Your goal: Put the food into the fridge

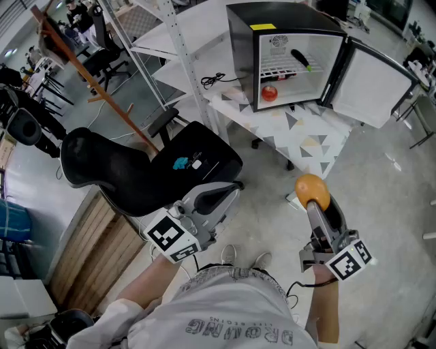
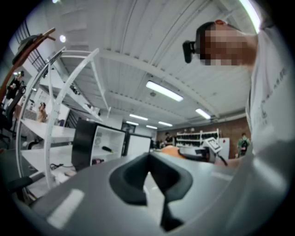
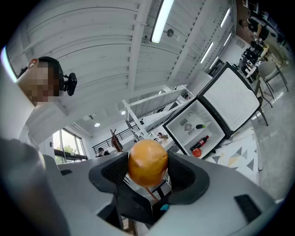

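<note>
The right gripper point(image 1: 314, 202) clamps one orange point(image 1: 312, 190); the left gripper point(image 1: 234, 187) is closed on nothing. One open fridge point(image 1: 272, 15) holds three items point(image 1: 270, 93).

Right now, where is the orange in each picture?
Head view: the orange sits lower right of centre.
Left gripper view: probably the small orange sliver just right of centre.
Right gripper view: dead centre, clamped between the jaws.
Shared landmark: the open fridge, visible in all three.

head: above, steeply down | gripper views: close along own jaws | shared: open fridge point(image 1: 242, 61)
</note>
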The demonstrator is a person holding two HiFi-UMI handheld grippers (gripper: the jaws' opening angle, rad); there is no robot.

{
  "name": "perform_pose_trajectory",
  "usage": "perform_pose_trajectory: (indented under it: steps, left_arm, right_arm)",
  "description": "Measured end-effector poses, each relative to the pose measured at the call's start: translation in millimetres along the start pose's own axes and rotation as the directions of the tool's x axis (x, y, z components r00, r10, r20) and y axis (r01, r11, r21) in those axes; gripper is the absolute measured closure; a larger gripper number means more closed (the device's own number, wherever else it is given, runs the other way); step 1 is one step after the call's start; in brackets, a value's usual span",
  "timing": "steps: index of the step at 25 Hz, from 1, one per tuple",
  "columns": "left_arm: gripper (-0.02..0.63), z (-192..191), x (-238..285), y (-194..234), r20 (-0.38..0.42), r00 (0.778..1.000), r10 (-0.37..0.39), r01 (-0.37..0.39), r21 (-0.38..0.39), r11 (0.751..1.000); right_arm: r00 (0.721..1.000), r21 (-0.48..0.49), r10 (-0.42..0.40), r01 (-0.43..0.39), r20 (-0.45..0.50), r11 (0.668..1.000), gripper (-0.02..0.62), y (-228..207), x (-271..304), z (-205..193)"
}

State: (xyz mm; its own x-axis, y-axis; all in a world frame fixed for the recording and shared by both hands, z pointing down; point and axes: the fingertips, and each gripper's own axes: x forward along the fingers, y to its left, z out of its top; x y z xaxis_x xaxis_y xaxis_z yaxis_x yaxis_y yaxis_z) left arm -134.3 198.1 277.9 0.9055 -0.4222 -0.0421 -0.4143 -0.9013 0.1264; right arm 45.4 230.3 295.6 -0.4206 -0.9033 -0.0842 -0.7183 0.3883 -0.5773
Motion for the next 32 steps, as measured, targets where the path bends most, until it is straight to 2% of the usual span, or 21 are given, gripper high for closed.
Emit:
perform_pose_trajectory:
  steps: [14, 25, 32]
  left_arm:
    - [0.598, -3.1, 10.0, -13.0, 0.000, 1.000, 0.018, -0.018, 0.000, 1.000]
    - [0.598, -11.3, 43.0, -51.5, 0.006, 0.998, 0.069, -0.069, 0.013, 0.998]
    - [0.598, -21.5, 57.8, -68.4, 0.004, 0.995, 0.097, -0.097, 0.009, 0.995]
  right_arm:
    - [1.000, 0.004, 0.006, -0.006, 0.011, 1.000, 0.333, -6.4, -9.1, 11.6]
    - [0.999, 0.028, 0.026, -0.026, -0.023, 0.999, 0.333, -41.8, -46.3, 32.1]
    - [0.998, -0.012, 0.026, -0.026, -0.063, 1.000, 0.333, -58.9, -62.4, 35.5]
